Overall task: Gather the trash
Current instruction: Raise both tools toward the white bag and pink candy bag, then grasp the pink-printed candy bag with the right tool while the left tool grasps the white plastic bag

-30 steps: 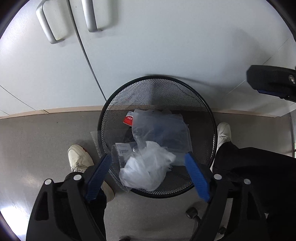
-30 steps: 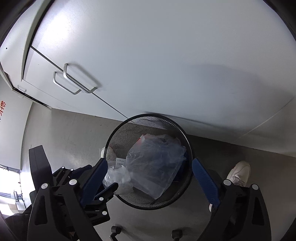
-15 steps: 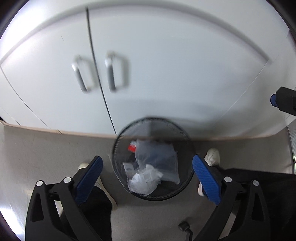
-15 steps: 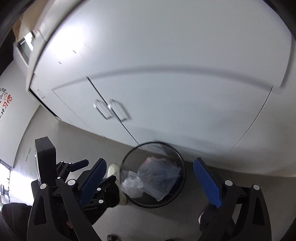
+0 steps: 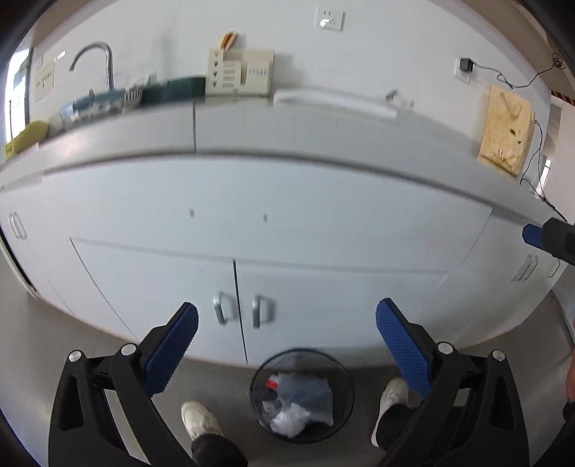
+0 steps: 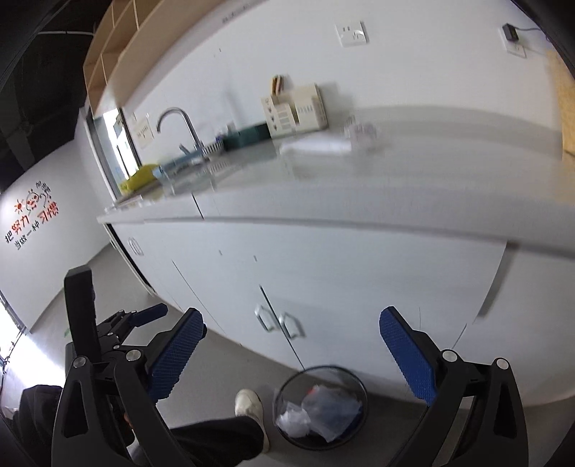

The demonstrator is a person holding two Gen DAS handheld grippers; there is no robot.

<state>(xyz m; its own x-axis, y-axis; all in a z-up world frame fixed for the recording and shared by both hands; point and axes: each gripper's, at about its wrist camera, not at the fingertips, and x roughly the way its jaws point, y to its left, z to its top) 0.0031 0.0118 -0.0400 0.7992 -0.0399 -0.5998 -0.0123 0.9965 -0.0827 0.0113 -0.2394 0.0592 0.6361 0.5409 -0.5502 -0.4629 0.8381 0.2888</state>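
Left wrist view: the left gripper (image 5: 286, 343) is spread wide and grasps nothing, high above the floor. Between its blue pads, far below, the black mesh bin (image 5: 257, 402) stands against the white cabinet (image 5: 323, 222), with clear plastic bags (image 5: 305, 398) and crumpled wrap (image 5: 289, 418) inside. Right wrist view: the right gripper (image 6: 290, 354) is likewise released and empty, the bin just right of a white shoe (image 6: 248, 404)

White cabinets (image 5: 287, 222), faucet (image 5: 97, 61), outlet (image 5: 329, 18)
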